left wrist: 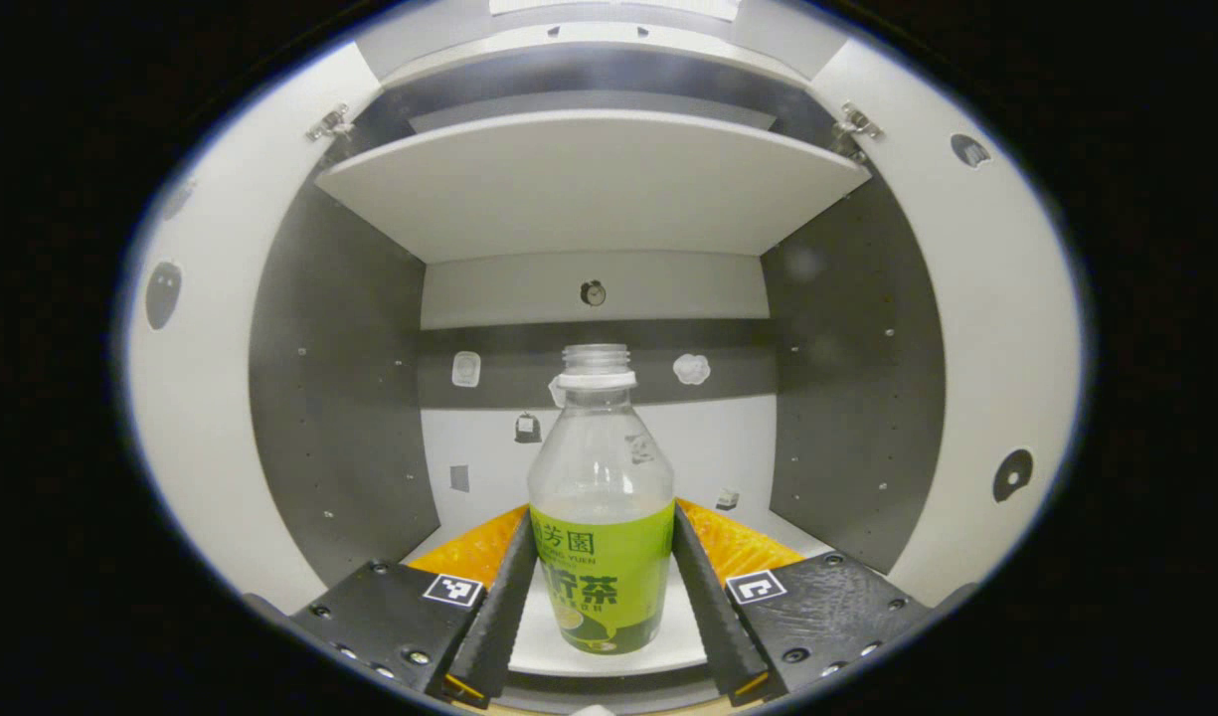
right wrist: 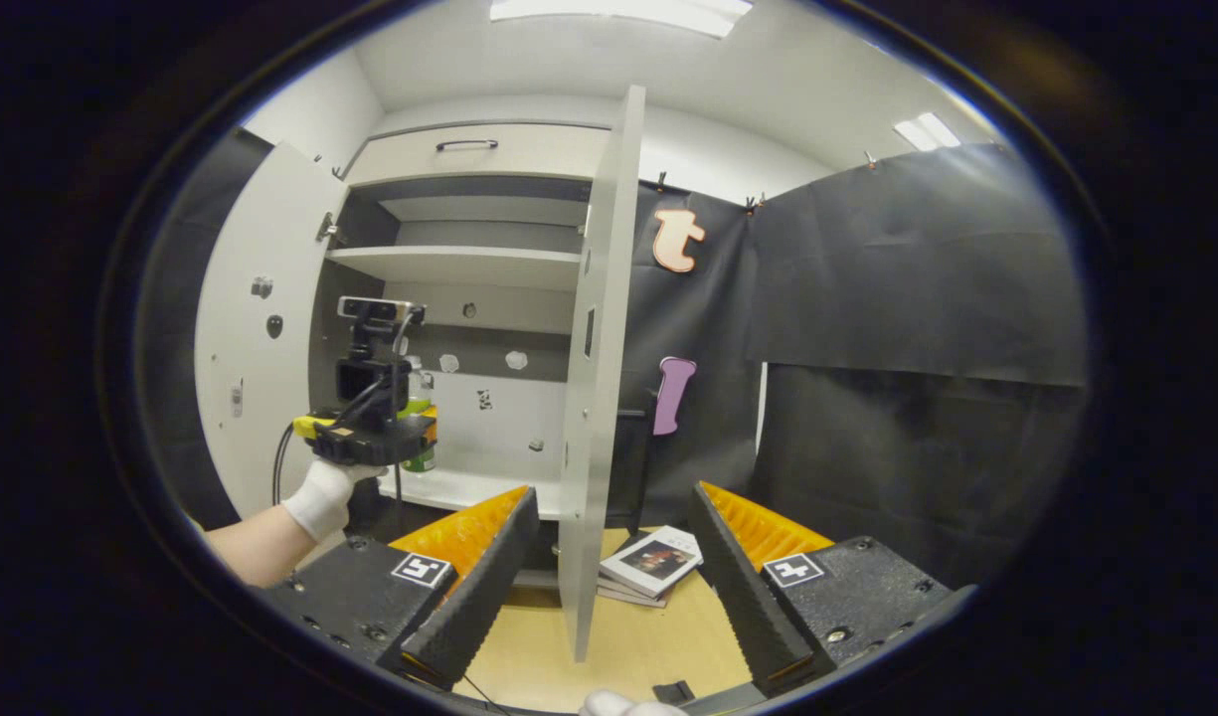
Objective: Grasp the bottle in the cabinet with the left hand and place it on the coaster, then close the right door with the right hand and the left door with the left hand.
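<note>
Left gripper view
- The bottle [left wrist: 601,502] stands in the cabinet [left wrist: 335,398], on the bottom shelf [left wrist: 539,636].
- It is clear plastic with a green label low down. The top part looks see-through. It has no cap, and a white ring sits round the neck.
- It stands straight up. Its long side runs up and down, and the mouth points up at the upper shelf [left wrist: 589,179].
- The left tool [left wrist: 601,607] is around the bottle. One finger is on each side of the label.
- The fingers are apart. They sit just beside the label, and I cannot tell if they press on it.
- Both doors are swung open: the left door [left wrist: 196,398] on one side and the right door [left wrist: 986,378] on the other.
- Small stickers dot the back wall [left wrist: 708,457] behind the bottle.

Right gripper view
- The right tool [right wrist: 609,567] is held well back from the cabinet [right wrist: 469,249], and its fingers are wide apart with nothing between them.
- The right door [right wrist: 594,398] stands open, edge on, just ahead of the gap between the fingers.
- Farther off, a gloved hand [right wrist: 325,497] holds the left tool [right wrist: 400,438] up to the bottom shelf [right wrist: 459,487].
- A bit of the green bottle [right wrist: 420,457] peeks out behind that tool.
- The left door [right wrist: 256,358] is open too.
- Booklets [right wrist: 653,562] lie on the tan surface [right wrist: 628,646] below, just past the right door.
</note>
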{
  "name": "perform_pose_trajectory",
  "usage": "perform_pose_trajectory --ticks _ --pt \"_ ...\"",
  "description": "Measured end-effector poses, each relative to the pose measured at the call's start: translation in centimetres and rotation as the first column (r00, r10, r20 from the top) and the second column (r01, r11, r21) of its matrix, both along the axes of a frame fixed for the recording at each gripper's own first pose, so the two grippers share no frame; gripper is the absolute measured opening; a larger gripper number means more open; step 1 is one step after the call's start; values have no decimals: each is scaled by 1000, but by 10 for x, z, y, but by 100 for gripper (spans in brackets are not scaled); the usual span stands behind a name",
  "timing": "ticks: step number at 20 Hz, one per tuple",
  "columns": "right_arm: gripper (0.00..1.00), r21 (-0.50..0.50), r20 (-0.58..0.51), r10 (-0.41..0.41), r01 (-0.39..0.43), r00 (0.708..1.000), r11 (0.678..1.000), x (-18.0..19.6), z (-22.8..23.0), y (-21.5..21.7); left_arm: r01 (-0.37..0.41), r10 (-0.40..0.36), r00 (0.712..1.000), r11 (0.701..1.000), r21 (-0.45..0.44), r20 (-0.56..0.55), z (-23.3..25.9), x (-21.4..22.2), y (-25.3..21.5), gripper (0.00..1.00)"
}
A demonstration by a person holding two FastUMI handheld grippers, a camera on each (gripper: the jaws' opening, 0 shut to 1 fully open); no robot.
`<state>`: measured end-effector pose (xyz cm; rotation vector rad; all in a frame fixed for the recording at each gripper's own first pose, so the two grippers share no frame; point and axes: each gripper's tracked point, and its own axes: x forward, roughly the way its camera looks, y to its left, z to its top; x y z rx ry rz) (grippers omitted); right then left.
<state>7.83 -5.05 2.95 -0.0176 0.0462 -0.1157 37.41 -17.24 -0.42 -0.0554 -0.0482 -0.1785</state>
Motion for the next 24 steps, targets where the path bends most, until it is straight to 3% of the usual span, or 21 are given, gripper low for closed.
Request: perform_pose_trajectory --ticks 5,10,11,15,16,21,24 --pt "99 -10 -9 0 -1 1000 1000 -3 -13 4 42 -42 999 999 12 33 -4 -72 14 77" --pt "100 -20 -19 6 -6 1000 1000 -9 -25 9 82 -83 994 996 23 65 -23 -137 25 74" --pt "100 -19 -23 7 -8 1000 1000 -9 -28 9 92 -92 994 996 19 53 -31 -148 26 77" --pt "99 -20 -19 10 -11 1000 1000 -12 -34 12 111 -111 994 994 -1 24 -77 -187 33 74" --pt "99 -27 -26 12 -12 1000 1000 -12 -38 12 120 -120 993 993 5 14 -93 -196 35 77" --pt "100 -47 -95 23 -28 995 998 -14 -61 15 202 -202 979 979 -9 -12 -168 -240 29 74" --pt "99 -3 -152 52 -53 987 999 -14 -74 21 241 -243 969 970 -32 -43 -214 -263 18 77"
